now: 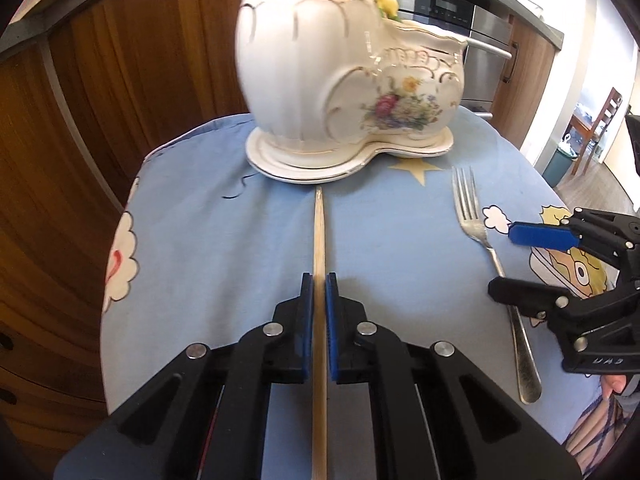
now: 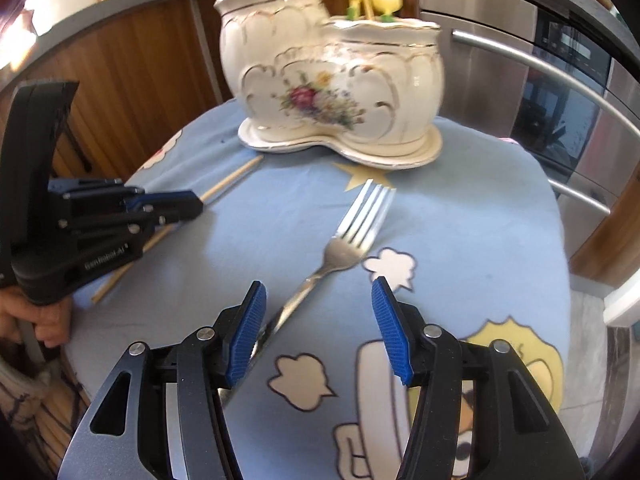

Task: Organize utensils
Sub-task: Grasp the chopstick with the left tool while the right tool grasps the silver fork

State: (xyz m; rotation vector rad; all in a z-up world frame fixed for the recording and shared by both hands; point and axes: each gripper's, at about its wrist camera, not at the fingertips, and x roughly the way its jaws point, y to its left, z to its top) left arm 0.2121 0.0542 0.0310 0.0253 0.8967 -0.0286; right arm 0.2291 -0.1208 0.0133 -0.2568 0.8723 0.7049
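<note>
My left gripper (image 1: 319,280) is shut on a wooden chopstick (image 1: 319,232) that points at the white floral two-cup utensil holder (image 1: 344,80). The chopstick lies low over the blue cloth; I cannot tell if it touches. The same gripper (image 2: 192,204) and chopstick (image 2: 232,178) show in the right wrist view. My right gripper (image 2: 318,292) is open above a silver fork (image 2: 352,228) lying on the cloth, its handle near the left pad. The right gripper (image 1: 504,256) and fork (image 1: 476,232) also show in the left wrist view. The holder (image 2: 336,80) has utensils in both cups.
The round table is covered by a blue cartoon cloth (image 2: 460,216). Wooden cabinets (image 1: 100,120) stand behind and to the left. A steel oven with bar handles (image 2: 560,80) stands to the right. A chair (image 1: 600,120) is far right.
</note>
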